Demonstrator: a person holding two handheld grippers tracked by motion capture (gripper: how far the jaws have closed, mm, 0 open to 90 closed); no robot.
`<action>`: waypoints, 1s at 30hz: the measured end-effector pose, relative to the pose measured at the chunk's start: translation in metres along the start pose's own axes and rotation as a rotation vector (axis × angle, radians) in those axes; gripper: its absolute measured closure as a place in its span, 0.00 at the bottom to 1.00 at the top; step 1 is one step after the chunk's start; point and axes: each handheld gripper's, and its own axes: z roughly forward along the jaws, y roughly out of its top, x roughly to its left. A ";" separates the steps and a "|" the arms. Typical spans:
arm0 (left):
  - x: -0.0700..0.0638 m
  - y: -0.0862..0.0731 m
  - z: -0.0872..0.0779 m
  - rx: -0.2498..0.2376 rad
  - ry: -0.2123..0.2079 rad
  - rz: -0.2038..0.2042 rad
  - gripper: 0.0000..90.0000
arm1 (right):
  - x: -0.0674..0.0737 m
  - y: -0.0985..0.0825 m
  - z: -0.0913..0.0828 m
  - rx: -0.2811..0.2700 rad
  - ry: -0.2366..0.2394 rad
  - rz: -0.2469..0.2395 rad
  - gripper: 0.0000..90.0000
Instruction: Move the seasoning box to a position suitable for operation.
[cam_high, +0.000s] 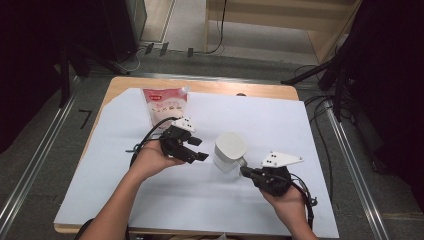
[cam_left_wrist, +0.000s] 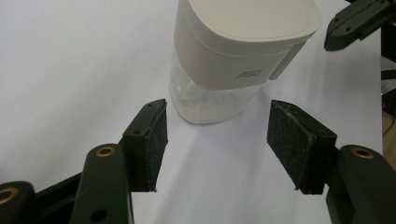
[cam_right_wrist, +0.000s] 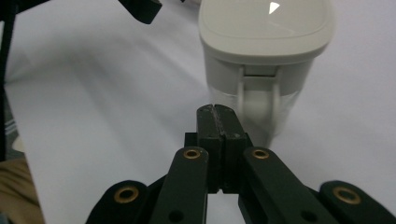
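While both grippers flank the container (cam_high: 229, 151) in the high view, nothing is gripped yet. Left gripper (cam_high: 199, 149) sits just left of it, jaws parted and empty; right gripper (cam_high: 245, 171) points at the lower right side, tips near the handle. A pouch (cam_high: 165, 104) stands well behind, untouched.

Left gripper view: pads (cam_left_wrist: 154, 140) wide apart, container (cam_left_wrist: 238, 56) upright just ahead of them, not between; lid on.

Right gripper view: fingers (cam_right_wrist: 219, 128) pressed together on nothing, container handle (cam_right_wrist: 257, 100) just beyond the tips, slightly right.

Judgement: approach done; grasp, lid and any pouring remain.
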 end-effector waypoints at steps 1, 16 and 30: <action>0.000 0.000 0.000 0.002 0.004 0.000 0.44 | 0.000 -0.001 0.002 0.000 0.020 0.015 1.00; 0.000 0.000 0.002 0.006 0.001 0.007 0.43 | -0.011 -0.004 0.021 0.024 0.034 0.042 1.00; -0.001 0.000 0.005 0.009 -0.004 0.005 0.43 | -0.028 -0.006 0.018 0.030 -0.004 0.053 1.00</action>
